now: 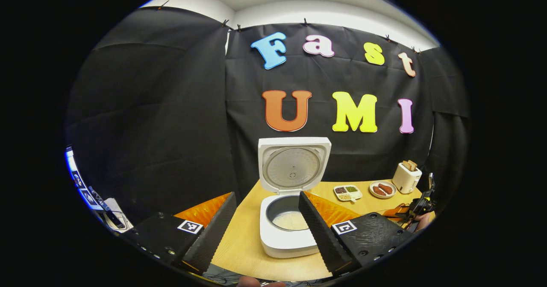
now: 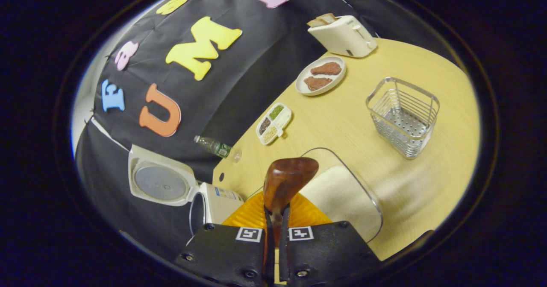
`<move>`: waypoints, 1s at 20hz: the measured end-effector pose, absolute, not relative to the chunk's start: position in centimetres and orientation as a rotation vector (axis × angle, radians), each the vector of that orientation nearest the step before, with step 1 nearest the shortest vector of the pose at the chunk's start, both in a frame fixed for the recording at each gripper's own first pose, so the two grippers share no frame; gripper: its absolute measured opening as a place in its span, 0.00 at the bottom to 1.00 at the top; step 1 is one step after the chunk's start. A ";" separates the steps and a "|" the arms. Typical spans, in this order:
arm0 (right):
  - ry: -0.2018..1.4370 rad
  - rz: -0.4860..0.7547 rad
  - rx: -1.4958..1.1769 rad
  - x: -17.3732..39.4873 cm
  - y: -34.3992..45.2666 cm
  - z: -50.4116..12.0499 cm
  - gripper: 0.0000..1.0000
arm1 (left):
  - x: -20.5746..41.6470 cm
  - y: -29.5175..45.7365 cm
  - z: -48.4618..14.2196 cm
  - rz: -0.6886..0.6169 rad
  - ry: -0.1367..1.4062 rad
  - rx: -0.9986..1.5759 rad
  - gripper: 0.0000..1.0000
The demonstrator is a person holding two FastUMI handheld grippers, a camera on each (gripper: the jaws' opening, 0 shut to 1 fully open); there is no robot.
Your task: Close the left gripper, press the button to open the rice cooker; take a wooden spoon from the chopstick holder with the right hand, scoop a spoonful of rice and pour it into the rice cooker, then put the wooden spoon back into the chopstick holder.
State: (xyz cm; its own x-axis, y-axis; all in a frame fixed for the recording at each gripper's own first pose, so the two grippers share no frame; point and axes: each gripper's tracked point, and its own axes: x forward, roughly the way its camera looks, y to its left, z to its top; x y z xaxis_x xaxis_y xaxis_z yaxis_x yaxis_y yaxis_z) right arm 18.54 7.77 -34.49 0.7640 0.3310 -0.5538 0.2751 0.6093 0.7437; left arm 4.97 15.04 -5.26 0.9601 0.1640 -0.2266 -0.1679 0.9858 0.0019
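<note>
Glossy reddish-brown wood fills my right gripper [image 2: 276,218]: its two fingers are pressed tight against the neck of the wooden spoon [image 2: 285,181], whose smooth rounded bowl stands up just ahead of them. Beneath the spoon sits a clear plastic tub with rounded corners [image 2: 367,193], holding a pale, grainy bed of white rice [image 2: 337,193]; the spoon's bowl looks to be above its near edge, though I cannot tell whether it touches the grains. Farther out on the light wooden table [image 2: 342,120] stands the square chopstick holder of shiny wire with a perforated metal floor [image 2: 404,116]. Toward the wall lie a small white divided dish of mixed grains [image 2: 273,123], a round white plate with two brown patties [image 2: 320,75], and a cream toaster with bread in its slots [image 2: 344,35]. A clear plastic bottle [image 2: 213,146] lies at the table's edge.

My left gripper [image 1: 267,227] has its textured fingers spread wide, gripping nothing. Between them, a little way off, sits the boxy white rice cooker [image 1: 284,240], its lid [image 1: 294,165] standing upright and showing a round grey metal inner plate; a little white rice lies in the dark pot.
</note>
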 end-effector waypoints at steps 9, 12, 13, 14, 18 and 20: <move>0.562 0.115 1.089 19.2 5.1 -24.3 0.09 | 5.3 12.8 -4.6 0.135 0.188 -0.024 0.94; 0.524 0.181 1.066 19.9 7.0 -20.3 0.09 | 4.8 13.2 -4.6 0.144 0.172 -0.020 0.94; 0.517 0.200 1.080 20.3 8.0 -19.1 0.09 | 4.5 13.4 -4.6 0.148 0.166 -0.022 0.94; 0.511 0.222 1.093 20.9 9.2 -17.8 0.09 | 4.0 13.9 -4.6 0.160 0.156 -0.018 0.94; 0.523 0.319 1.054 23.0 16.1 -14.7 0.09 | 2.9 14.7 -5.1 0.191 0.133 -0.018 0.94; 0.531 0.356 1.040 23.9 19.4 -13.7 0.09 | 2.6 15.1 -5.6 0.200 0.124 -0.038 0.94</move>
